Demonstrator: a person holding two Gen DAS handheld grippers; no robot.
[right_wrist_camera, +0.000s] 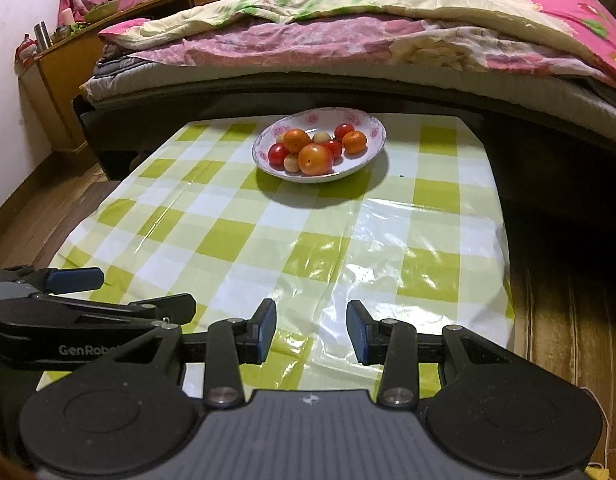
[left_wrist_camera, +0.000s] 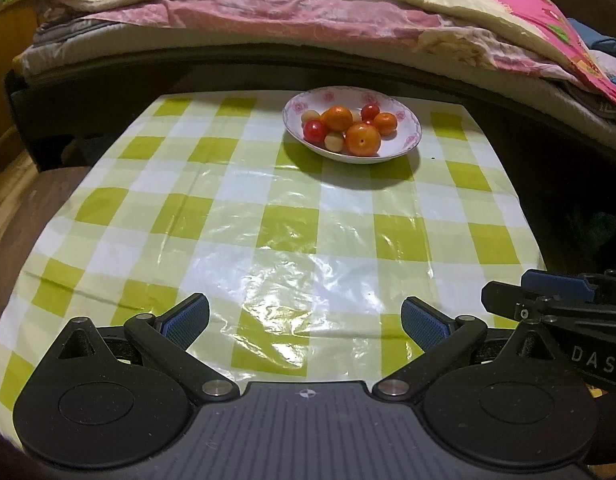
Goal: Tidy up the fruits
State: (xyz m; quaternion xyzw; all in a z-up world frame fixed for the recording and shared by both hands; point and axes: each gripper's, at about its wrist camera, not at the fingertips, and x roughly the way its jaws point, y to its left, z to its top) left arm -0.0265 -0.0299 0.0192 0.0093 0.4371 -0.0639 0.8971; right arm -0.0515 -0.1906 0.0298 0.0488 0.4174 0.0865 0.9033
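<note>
Pink and cream quilts lie rumpled over the bed (right_wrist_camera: 348,40) that fills the far side of my view, its dark frame running just behind the surface (left_wrist_camera: 268,248). That surface wears a glossy cloth of green and white checks, creased and shining under the light. A wooden cabinet (right_wrist_camera: 68,64) stands at the far left against the wall, with a steel flask (right_wrist_camera: 42,36) and clutter on top.

At the far edge of the surface, nearest the bed, I see a shallow white plate (left_wrist_camera: 408,120) with a pink flower border. All the fruit sits in it, bunched together: three orange fruits, the biggest one (left_wrist_camera: 363,140) at the near side, then a few red cherry tomatoes (left_wrist_camera: 314,130) and some small pale round fruits (left_wrist_camera: 334,142) tucked between them. Nothing lies loose on the cloth.

My left tongs (left_wrist_camera: 306,320) hang low over the near edge of the surface, spread wide, the blue pads gripping nothing. My right tongs (right_wrist_camera: 311,332) sit just beside them to the right, parted to a moderate gap, also empty. Each one shows side-on at the edge of the other's camera. Both are well apart from the plate, with bare checked cloth between.
</note>
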